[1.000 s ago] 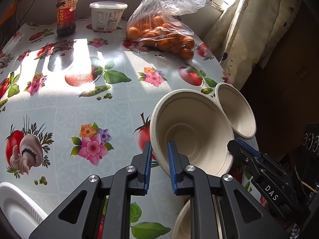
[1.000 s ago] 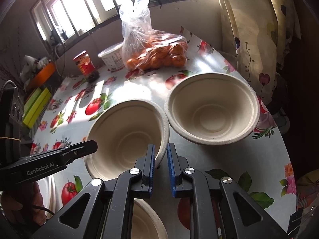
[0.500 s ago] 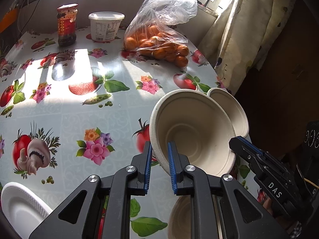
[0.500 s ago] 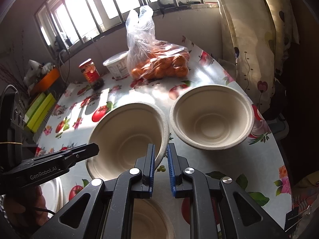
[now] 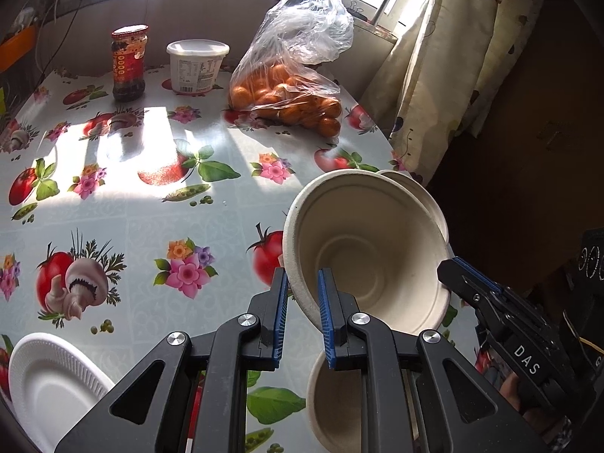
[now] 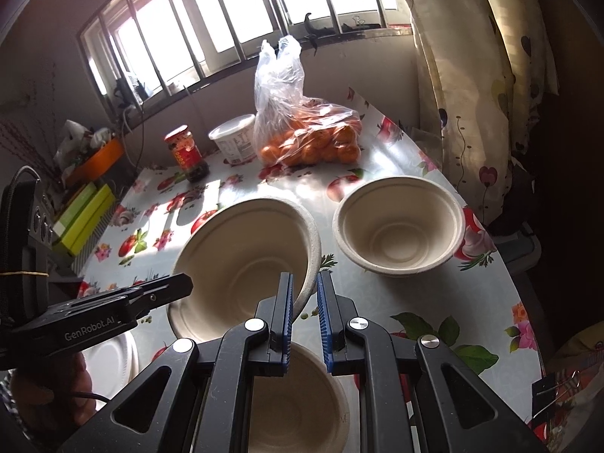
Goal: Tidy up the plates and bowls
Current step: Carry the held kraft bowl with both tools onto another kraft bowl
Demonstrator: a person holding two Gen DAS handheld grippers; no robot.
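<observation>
A beige paper bowl (image 5: 362,249) hangs tilted above the flowered table, held at two sides. My left gripper (image 5: 302,296) is shut on its near-left rim. My right gripper (image 6: 305,296) is shut on the opposite rim of the same bowl (image 6: 245,260), and its tip (image 5: 447,270) shows against the bowl's right edge in the left wrist view. A second bowl (image 6: 400,226) stands on the table near the right edge, mostly hidden behind the held one in the left wrist view. A third bowl (image 6: 298,396) sits on the table under the grippers. A white plate (image 5: 49,381) lies at the near left.
At the back of the table (image 5: 151,204) stand a bag of oranges (image 5: 287,98), a white tub (image 5: 196,66) and a red-labelled jar (image 5: 128,64). A curtain (image 6: 472,87) hangs just past the table's right edge. Green boxes (image 6: 83,211) sit off the left side.
Both grippers have risen with the bowl between them. The table and the bowl standing on it look farther below, and more of the window has come into view.
</observation>
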